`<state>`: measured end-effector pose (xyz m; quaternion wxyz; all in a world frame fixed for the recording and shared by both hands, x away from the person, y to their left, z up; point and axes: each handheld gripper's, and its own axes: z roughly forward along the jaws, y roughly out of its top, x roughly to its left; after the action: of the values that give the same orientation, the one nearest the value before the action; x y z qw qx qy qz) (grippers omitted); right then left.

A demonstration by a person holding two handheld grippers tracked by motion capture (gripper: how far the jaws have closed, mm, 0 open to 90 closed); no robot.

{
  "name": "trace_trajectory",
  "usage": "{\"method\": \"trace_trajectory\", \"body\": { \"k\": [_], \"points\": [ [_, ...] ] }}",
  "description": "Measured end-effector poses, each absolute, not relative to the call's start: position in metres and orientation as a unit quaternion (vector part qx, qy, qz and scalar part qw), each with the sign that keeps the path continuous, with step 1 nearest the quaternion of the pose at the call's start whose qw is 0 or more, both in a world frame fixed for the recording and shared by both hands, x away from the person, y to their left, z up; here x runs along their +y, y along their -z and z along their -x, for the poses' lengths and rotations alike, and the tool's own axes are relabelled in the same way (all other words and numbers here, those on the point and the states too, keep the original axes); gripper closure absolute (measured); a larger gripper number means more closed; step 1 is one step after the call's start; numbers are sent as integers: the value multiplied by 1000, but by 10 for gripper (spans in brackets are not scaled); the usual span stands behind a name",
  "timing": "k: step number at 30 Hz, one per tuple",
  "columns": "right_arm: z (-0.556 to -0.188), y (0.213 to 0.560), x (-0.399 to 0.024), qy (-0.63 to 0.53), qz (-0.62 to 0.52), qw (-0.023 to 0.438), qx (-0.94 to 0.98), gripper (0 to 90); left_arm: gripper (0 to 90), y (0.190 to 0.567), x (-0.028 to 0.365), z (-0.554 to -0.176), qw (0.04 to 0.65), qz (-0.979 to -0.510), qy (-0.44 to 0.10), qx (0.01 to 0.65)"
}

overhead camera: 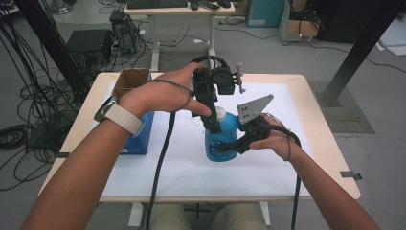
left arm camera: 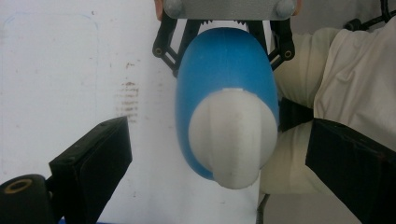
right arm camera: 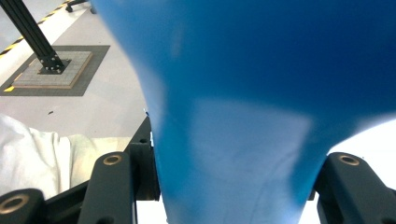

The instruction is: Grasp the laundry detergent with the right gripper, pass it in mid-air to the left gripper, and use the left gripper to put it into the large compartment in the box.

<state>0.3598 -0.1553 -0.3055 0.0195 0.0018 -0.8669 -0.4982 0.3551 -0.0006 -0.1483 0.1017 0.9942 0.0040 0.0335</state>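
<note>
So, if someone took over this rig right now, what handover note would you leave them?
Right gripper: jaws shut on the blue bottle, holding its body from the side, upright on the white mat.
Left gripper: jaws open, one on each side of the white cap, not pressing on it.
Done: bottle steadied, left gripper lined up on the cap.
Left: probably close on the cap and twist it off; the cap is on for now.
Blue box sits at the mat's left side, untouched.

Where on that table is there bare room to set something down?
The near strip of the white mat, in front of the blue bottle, is bare, and so is the mat's far right corner beyond the right gripper. It is crowded at the left edge by the blue box and the cardboard box.
</note>
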Motion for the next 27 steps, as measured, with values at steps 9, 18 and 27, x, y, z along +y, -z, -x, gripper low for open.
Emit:
{"method": "trace_trajectory", "body": {
  "k": [9,18,27],
  "points": [
    [-359,305,-156,499,4,16,-867,435,75,148,0,-355,101,-994,-33,5],
    [-360,305,-156,500,2,18,-866,435,76,148,-1,-355,99,-994,-33,4],
    [-361,306,-156,500,5,16,-866,435,76,148,-1,-355,101,-994,-33,5]
  ]
}}
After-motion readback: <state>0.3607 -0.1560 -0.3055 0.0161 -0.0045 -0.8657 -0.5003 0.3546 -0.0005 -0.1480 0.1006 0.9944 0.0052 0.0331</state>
